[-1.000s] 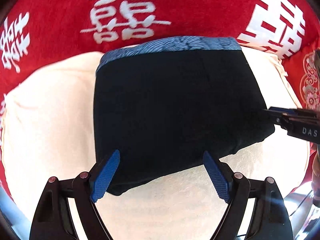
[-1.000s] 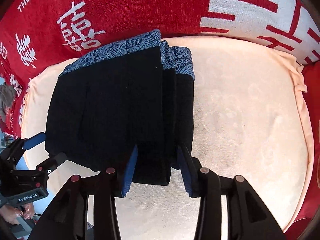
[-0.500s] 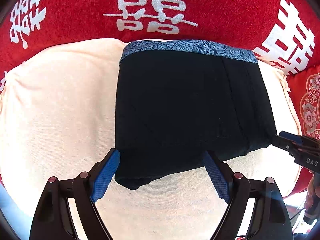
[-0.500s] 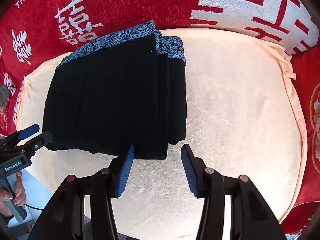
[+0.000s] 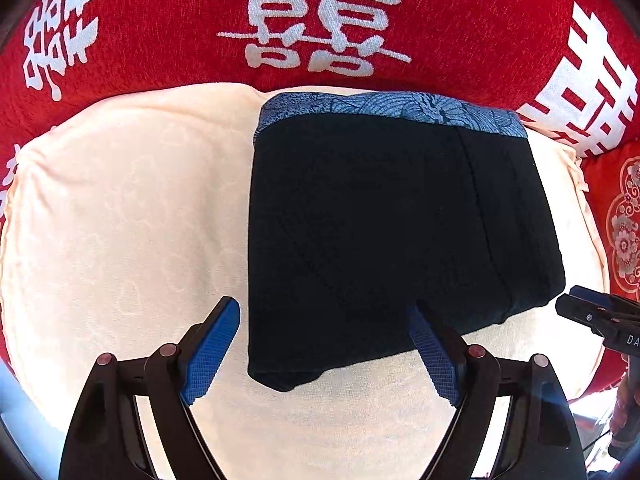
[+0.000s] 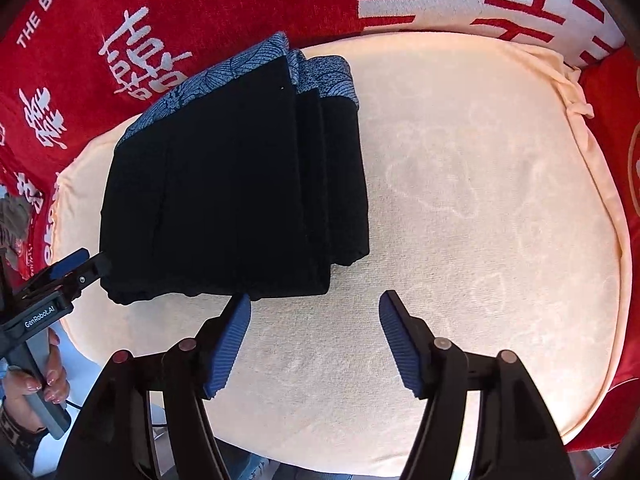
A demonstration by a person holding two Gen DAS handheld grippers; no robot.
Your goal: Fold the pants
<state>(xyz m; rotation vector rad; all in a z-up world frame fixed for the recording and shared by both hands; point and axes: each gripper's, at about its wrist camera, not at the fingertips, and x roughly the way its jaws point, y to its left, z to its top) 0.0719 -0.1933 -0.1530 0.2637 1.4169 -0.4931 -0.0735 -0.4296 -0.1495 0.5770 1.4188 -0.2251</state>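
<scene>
The black pants (image 5: 392,232) lie folded in a flat stack on a cream cushion (image 5: 120,220), with the blue patterned waistband (image 5: 392,108) at the far edge. They also show in the right wrist view (image 6: 232,184). My left gripper (image 5: 326,350) is open and empty, just short of the stack's near edge. My right gripper (image 6: 314,338) is open and empty, over bare cushion (image 6: 480,200) just past the stack's near right corner. Each gripper shows at the edge of the other's view, the right one (image 5: 600,316) and the left one (image 6: 60,276).
A red sofa back (image 5: 320,20) with white characters rises behind the cushion. A red patterned pillow (image 5: 620,220) stands at the right. A person's hand (image 6: 36,384) holds the left gripper's handle. The cushion's front edge drops off below both grippers.
Both grippers have pulled back from the pants. The right gripper has opened wider and let go of the stack's edge. The left gripper has shifted left.
</scene>
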